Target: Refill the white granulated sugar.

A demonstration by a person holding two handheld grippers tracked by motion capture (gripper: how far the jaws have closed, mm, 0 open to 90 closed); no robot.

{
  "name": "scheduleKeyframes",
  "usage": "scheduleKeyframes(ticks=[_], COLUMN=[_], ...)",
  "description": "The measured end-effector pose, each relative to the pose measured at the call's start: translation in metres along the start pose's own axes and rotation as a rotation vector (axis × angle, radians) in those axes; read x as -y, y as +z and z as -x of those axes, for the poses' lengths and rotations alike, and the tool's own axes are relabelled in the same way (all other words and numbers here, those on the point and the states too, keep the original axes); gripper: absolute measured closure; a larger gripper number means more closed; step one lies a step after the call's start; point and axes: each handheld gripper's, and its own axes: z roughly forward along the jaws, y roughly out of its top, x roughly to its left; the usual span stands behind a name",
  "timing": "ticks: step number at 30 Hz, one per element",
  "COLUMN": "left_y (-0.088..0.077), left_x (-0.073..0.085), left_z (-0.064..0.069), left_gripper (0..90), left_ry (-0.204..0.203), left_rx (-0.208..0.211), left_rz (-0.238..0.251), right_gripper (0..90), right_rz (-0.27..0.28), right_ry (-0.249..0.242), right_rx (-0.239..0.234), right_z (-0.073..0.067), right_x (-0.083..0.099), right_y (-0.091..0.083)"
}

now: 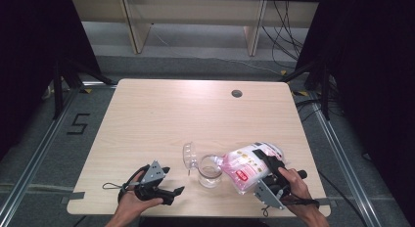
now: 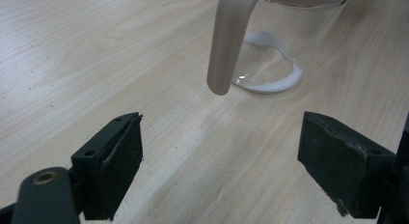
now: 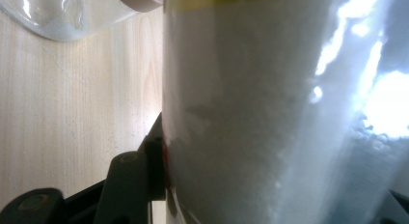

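Looking down from the high view, I see the right gripper [image 1: 264,174] pinching a bag of white grains [image 1: 248,164] tipped mouth-first over the glass jar [image 1: 210,171], presumably to pour into it, while the jar's hinged lid [image 1: 188,155] hangs open on the far-left side of the jar and the left gripper [image 1: 172,192] waits left of the jar on the table [image 1: 161,114]. From the left gripper view, its jaws stand spread with nothing between them, aimed at the jar [image 2: 284,45] and its hanging clasp [image 2: 229,40], likely ready to steady it. From the right gripper view, the bag [image 3: 270,118] sits squeezed between the jaws, just beside the jar [image 3: 58,16].
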Motion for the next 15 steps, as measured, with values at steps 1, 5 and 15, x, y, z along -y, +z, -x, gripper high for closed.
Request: scheduleKeyframes(ticks=[1, 5, 15], left_y=[-0.0001, -0.0003, 0.0002], left_x=[0.0000, 0.0002, 0.0002], left_z=[-0.0001, -0.0005, -0.0004], left_gripper=[15.7, 15.7, 15.7], left_ry=[0.001, -0.001, 0.001], left_rx=[0.000, -0.003, 0.004], left_rz=[-0.001, -0.002, -0.002], right_gripper=[49.9, 50.0, 50.3], right_rz=[-0.004, -0.052, -0.065], right_ry=[-0.020, -0.142, -0.310], right_rx=[0.002, 0.005, 0.026], right_z=[-0.0012, 0.0021, 0.0017], right_x=[-0.0004, -0.0029, -0.0101], right_y=[0.0009, -0.0024, -0.0008])
